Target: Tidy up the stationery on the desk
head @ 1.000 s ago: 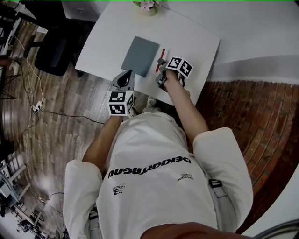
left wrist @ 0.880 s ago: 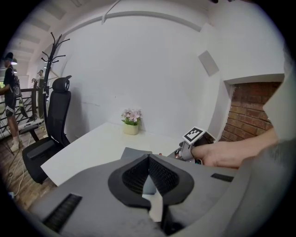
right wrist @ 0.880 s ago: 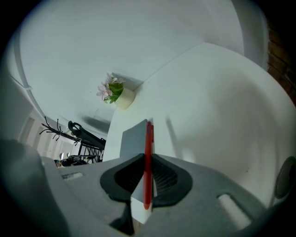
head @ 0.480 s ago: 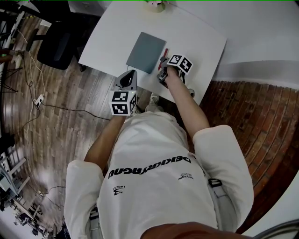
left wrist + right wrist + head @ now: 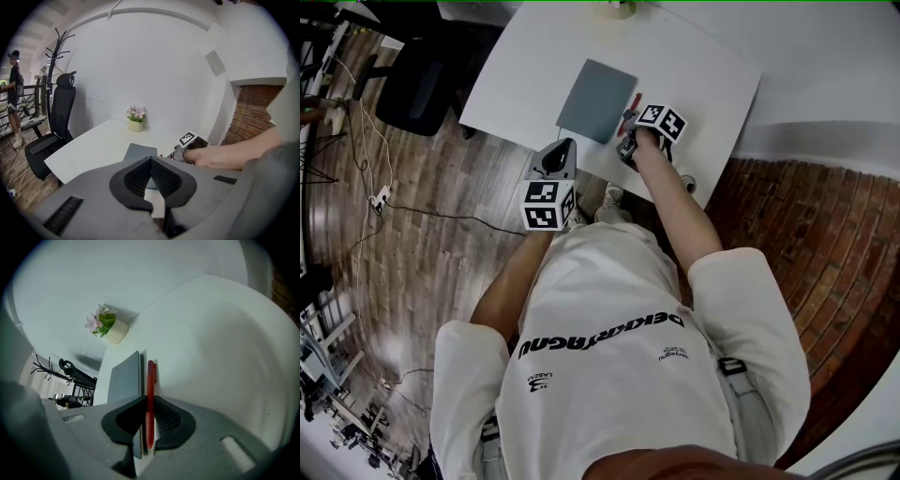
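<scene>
A red pen [image 5: 150,394] lies along the right edge of a grey notebook [image 5: 125,377] on the white desk [image 5: 694,66]. My right gripper [image 5: 149,401] is shut on the pen's near end, and most of the pen sticks out ahead of the jaws. From the head view the pen [image 5: 634,101] shows just beyond the right gripper [image 5: 628,128], next to the notebook [image 5: 596,89]. My left gripper [image 5: 563,147] hangs at the desk's near edge, shut with nothing in it. The left gripper view looks over the notebook [image 5: 140,151] toward the right gripper [image 5: 190,140].
A small pot of pink flowers [image 5: 136,119] stands at the desk's far edge by the white wall. A black office chair [image 5: 58,122] and a coat stand [image 5: 49,70] are left of the desk, and a person [image 5: 14,93] stands further left. Brick wall [image 5: 806,244] is to the right.
The right gripper has pushed a little farther along the red pen, so less of it shows ahead of the jaws. The left gripper has hardly moved. The head view shifted slightly.
</scene>
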Demonstrator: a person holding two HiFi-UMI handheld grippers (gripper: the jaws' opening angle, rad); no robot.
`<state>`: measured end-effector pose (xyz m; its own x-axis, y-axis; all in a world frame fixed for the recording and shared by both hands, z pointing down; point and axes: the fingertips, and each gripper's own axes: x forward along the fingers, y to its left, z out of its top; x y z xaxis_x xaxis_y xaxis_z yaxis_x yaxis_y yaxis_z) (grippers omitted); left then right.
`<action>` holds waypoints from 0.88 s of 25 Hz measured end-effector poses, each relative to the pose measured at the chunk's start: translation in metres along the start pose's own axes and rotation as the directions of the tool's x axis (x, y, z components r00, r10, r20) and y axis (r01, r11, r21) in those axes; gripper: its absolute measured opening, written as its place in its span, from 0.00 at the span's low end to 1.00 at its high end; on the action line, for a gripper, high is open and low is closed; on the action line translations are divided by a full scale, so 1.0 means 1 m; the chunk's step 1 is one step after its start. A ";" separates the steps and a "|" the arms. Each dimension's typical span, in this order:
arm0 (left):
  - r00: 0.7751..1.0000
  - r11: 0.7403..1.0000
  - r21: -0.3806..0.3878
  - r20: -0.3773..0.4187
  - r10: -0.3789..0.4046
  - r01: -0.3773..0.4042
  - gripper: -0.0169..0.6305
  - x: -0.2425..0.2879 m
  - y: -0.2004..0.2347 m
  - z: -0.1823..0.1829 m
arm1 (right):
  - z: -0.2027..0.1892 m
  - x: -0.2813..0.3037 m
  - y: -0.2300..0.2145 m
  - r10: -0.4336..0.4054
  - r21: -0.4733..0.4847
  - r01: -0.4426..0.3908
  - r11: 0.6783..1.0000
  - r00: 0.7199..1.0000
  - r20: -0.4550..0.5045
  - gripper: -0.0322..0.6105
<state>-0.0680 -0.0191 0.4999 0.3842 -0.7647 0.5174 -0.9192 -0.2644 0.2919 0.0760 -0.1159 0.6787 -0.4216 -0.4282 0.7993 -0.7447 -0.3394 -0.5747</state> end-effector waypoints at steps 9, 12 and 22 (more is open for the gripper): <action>1.000 1.000 -0.011 -0.002 -0.004 0.004 0.02 0.004 0.001 -0.001 | -0.002 0.005 0.000 -0.017 -0.072 0.016 0.997 1.000 -0.022 0.12; 1.000 1.000 -0.017 -0.004 -0.003 0.003 0.02 0.004 0.003 -0.002 | -0.003 0.005 0.000 -0.018 -0.083 0.016 0.996 1.000 -0.024 0.12; 1.000 0.999 -0.040 0.003 -0.003 0.003 0.02 0.002 0.005 0.002 | -0.003 0.002 0.005 0.009 -0.057 -0.010 0.998 0.999 -0.031 0.17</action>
<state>-0.0719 -0.0234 0.5010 0.3864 -0.7656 0.5144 -0.9140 -0.2430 0.3250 0.0695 -0.1158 0.6782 -0.4436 -0.4053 0.7994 -0.7687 -0.2865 -0.5718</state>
